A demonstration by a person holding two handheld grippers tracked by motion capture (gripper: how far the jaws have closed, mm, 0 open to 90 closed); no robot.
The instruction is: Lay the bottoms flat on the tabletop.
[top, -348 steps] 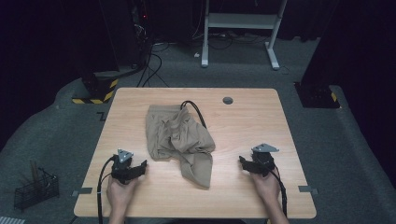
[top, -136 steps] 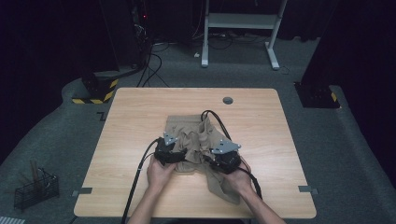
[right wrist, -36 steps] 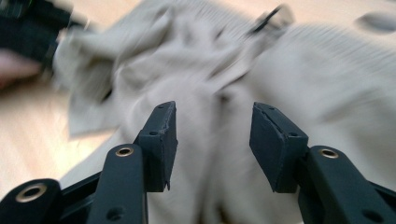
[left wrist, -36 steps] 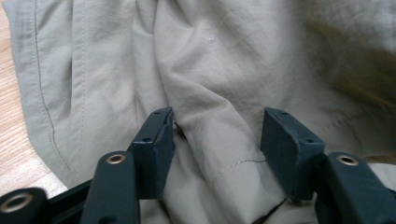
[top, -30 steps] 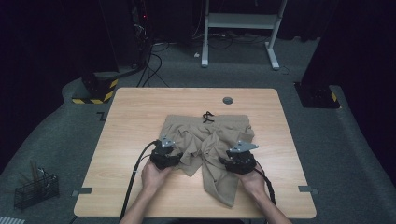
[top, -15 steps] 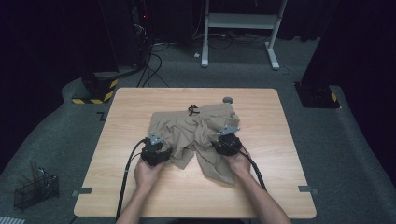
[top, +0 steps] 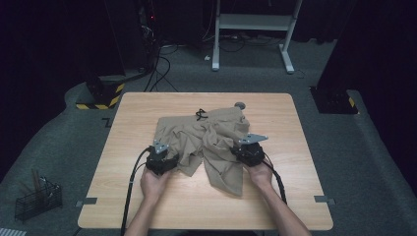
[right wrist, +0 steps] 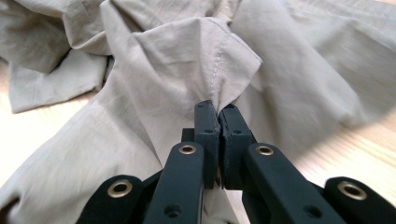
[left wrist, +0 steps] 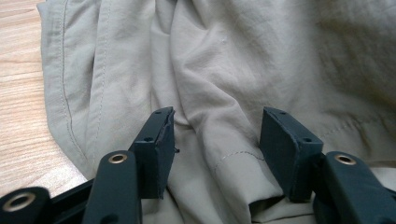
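Note:
Crumpled khaki shorts [top: 206, 137] lie in the middle of the wooden table [top: 147, 113]. My left gripper [top: 170, 156] sits at the shorts' left leg. In the left gripper view its jaws [left wrist: 217, 126] stand wide apart and have just been opening; a hem fold of the shorts [left wrist: 224, 70] lies between them, untouched by the pads. My right gripper [top: 237, 148] is at the shorts' right side. In the right gripper view it [right wrist: 217, 112] is shut on a raised, stitched fold of the shorts [right wrist: 163, 60].
A black drawstring [top: 199, 114] lies at the waistband, and a small dark round thing [top: 239, 104] sits by the table's far edge. On the floor stand a wire basket [top: 37, 196] at the left and a white desk frame [top: 251, 24] behind.
The right gripper went from the shorts' lower right edge up onto the cloth and closed on a fold. The left gripper slid a little left. The shorts are more bunched than a second ago.

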